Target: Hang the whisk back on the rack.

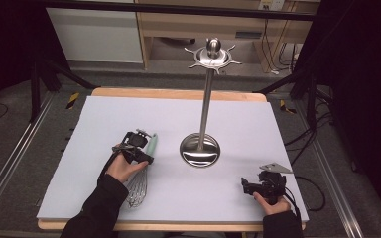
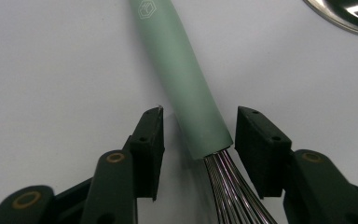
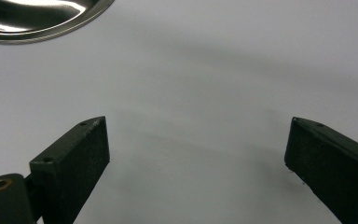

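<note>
Here, from the high view, my left gripper (image 1: 146,144) hides much of the whisk (image 1: 138,186) lying beside the steel stand (image 1: 200,150). Left gripper view: jaws straddle its green handle (image 2: 182,79) (gaps both sides). Right gripper view: my right gripper (image 3: 196,163) gapes over bare sheet (image 3: 205,70).

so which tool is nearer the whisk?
Left. The left tool straddles the whisk where handle meets wires, jaws open with gaps either side. The right tool sits open across the table, beyond the stand.
</note>
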`<state>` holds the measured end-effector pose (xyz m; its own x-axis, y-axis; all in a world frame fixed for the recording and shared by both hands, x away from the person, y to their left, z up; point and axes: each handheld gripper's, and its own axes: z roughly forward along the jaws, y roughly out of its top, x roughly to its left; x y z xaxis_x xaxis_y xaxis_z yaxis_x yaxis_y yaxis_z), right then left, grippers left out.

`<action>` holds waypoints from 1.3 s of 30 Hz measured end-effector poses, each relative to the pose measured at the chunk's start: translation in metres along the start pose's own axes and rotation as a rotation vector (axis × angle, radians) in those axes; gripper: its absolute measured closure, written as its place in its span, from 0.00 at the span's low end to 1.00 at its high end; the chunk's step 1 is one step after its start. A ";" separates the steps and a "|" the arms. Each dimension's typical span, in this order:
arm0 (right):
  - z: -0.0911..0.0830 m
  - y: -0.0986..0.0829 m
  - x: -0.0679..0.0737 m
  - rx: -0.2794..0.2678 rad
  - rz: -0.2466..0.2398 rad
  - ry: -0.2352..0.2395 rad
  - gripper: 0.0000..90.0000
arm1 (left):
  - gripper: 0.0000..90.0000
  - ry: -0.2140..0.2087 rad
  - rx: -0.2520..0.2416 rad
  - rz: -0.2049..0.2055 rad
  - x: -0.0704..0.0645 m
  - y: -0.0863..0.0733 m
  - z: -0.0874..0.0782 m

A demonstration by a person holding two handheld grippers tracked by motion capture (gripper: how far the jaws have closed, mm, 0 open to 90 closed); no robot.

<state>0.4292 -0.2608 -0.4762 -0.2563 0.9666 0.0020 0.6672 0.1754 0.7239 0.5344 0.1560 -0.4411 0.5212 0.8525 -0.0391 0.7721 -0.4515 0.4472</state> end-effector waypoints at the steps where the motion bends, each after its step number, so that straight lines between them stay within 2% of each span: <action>1: 0.000 0.000 0.000 0.001 0.000 -0.002 0.08 | 0.59 -0.003 0.004 -0.009 0.001 0.000 0.001; 10: 0.000 0.000 0.000 0.001 -0.001 -0.001 0.08 | 0.66 -0.017 0.038 -0.034 0.001 0.002 0.009; 22: 0.000 0.000 0.001 -0.001 0.002 0.001 0.08 | 0.69 -0.018 0.067 -0.060 0.003 0.005 0.011; 25: 0.000 0.000 0.001 0.001 -0.005 0.001 0.08 | 0.69 -0.009 0.070 -0.062 0.002 0.006 0.011; 29: 0.000 0.000 0.001 0.003 -0.008 0.004 0.08 | 0.70 0.002 0.067 -0.085 0.001 0.006 0.011; 32: 0.000 0.000 0.001 0.003 -0.008 0.003 0.08 | 0.71 -0.001 0.066 -0.093 0.001 0.005 0.011; 39: 0.001 0.000 0.001 0.006 -0.007 0.002 0.08 | 0.74 -0.003 0.063 -0.085 0.002 0.004 0.009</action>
<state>0.4293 -0.2595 -0.4766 -0.2624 0.9650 -0.0010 0.6695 0.1828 0.7200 0.5416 0.1535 -0.4474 0.4535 0.8879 -0.0771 0.8351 -0.3931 0.3848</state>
